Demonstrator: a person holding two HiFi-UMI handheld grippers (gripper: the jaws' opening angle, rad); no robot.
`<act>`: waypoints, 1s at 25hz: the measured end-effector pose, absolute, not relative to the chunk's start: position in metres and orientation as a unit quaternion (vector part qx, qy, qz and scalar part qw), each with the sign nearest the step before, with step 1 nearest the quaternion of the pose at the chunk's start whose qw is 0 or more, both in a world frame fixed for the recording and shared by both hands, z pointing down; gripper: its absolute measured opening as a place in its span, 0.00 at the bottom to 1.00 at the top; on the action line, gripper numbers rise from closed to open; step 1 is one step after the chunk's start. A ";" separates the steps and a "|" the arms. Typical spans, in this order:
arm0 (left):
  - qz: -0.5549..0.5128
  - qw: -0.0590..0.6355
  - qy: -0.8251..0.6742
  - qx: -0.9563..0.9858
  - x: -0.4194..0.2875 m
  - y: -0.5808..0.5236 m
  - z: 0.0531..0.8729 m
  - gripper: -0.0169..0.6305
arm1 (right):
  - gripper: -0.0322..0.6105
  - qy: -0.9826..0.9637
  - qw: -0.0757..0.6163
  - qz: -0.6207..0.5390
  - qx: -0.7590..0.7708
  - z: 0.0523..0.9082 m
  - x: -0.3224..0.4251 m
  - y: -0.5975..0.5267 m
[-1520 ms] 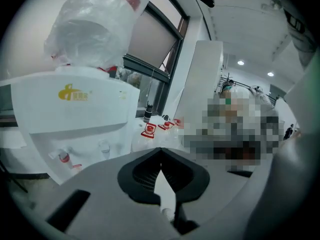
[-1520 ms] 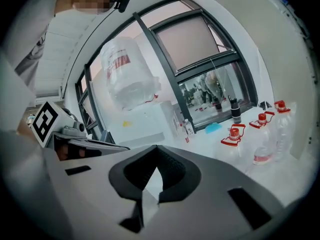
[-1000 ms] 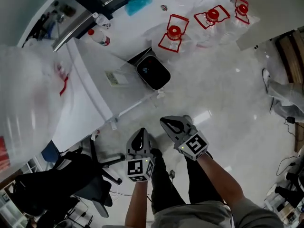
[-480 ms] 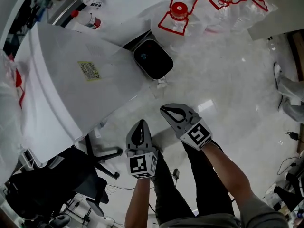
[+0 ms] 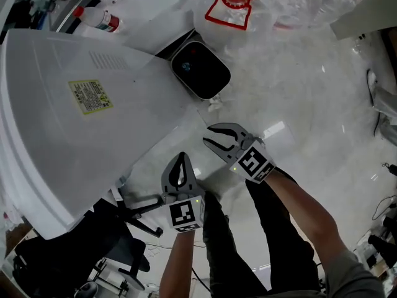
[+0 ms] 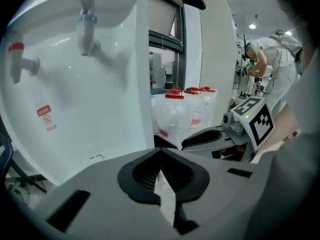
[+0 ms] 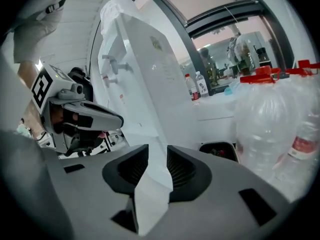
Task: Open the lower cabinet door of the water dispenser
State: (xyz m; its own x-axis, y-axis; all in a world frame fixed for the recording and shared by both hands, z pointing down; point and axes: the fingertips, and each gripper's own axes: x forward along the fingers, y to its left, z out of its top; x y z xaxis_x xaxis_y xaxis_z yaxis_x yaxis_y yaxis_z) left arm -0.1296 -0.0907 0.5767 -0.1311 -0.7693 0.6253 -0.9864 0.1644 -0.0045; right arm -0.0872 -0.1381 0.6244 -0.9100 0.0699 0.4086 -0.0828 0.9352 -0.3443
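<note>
Two grippers near a white water dispenser.
The left gripper is pressed together; the right gripper has its jaws opening, empty. Head view shows an unreadable yellow label; left gripper view, a red sticker.

You are standing with the water dispenser on the floor to your left. A bin is sitting just beside the dispenser's right edge, ahead of you, with water bottles standing behind the bin. An office chair is sitting left of your legs, close by the dispenser's near edge.
</note>
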 end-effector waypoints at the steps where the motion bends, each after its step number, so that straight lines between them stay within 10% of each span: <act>1: 0.218 0.252 -0.720 0.609 -0.131 -0.091 0.579 0.04 | 0.24 -0.959 0.221 0.176 -0.002 0.633 -0.091 -0.136; 17: 0.288 0.225 -0.700 0.614 -0.163 -0.086 0.629 0.04 | 0.42 -0.955 0.283 0.055 -0.074 0.701 -0.169 -0.148; 25: 0.296 0.238 -0.683 0.624 -0.162 -0.077 0.641 0.04 | 0.32 -0.955 0.288 0.054 -0.053 0.711 -0.172 -0.148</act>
